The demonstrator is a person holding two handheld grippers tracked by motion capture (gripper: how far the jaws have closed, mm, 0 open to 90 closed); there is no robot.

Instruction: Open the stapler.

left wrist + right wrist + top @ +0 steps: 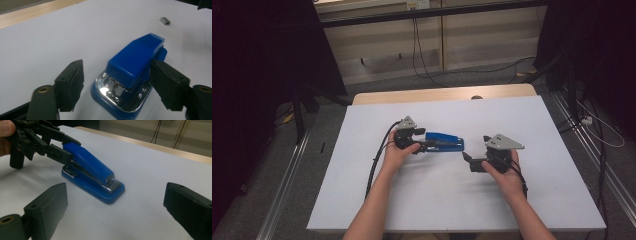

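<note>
Stapler, blue, lies flat near the middle of the white table, its hinge end toward the left gripper. That gripper's fingers straddle the hinge end: one touches the stapler's side, the other stands clear, so the grip is not yet made. A small staple block lies apart beyond the stapler. The right gripper hovers just off the stapler's front end, its fingers spread wide on nothing. Judging by this, the work is at its start: closing, lifting and any loading remain.
</note>
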